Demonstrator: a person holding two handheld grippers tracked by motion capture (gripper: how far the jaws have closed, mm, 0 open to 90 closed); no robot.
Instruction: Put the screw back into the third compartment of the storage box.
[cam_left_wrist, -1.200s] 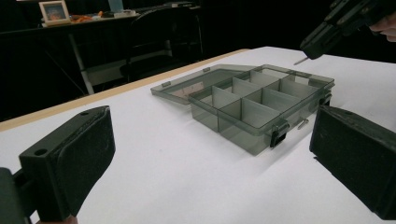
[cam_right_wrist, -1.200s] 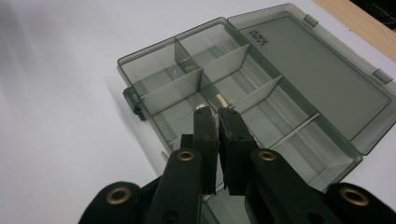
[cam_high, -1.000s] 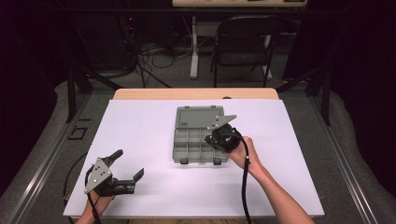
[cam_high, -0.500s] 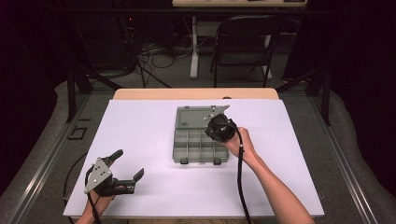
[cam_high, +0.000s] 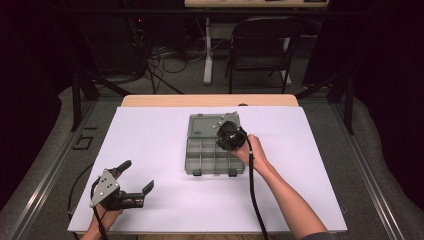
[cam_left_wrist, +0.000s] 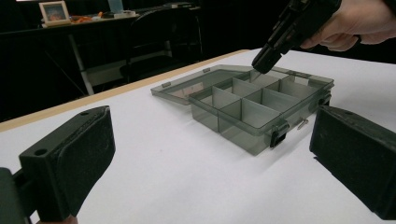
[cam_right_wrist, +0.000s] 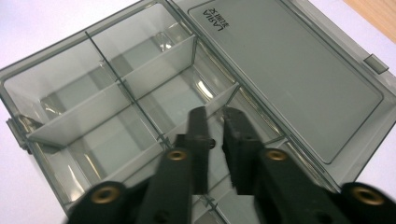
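A smoky transparent organizer box (cam_high: 212, 159) lies open at the table's middle, its lid (cam_high: 205, 123) flat behind it and its compartments bare. My right gripper (cam_high: 223, 135) points steeply down into the back row. In the right gripper view (cam_right_wrist: 215, 122) its jaws stand almost together astride the top edge of a thin divider (cam_right_wrist: 223, 99). The left gripper view has the same gripper's tip (cam_left_wrist: 261, 64) over the box (cam_left_wrist: 261, 109). My left gripper (cam_high: 136, 176) rests near the front left corner, open and holding nothing (cam_left_wrist: 210, 158).
The white table top (cam_high: 150, 135) spreads wide around the box. Its wooden far edge (cam_high: 210, 100) meets a dark floor with cables and a black chair (cam_high: 260, 45). The right gripper's cable (cam_high: 252, 190) trails along the forearm.
My right gripper has moved from the box's right edge toward the back row and tipped further down into it. The left gripper has stayed put.
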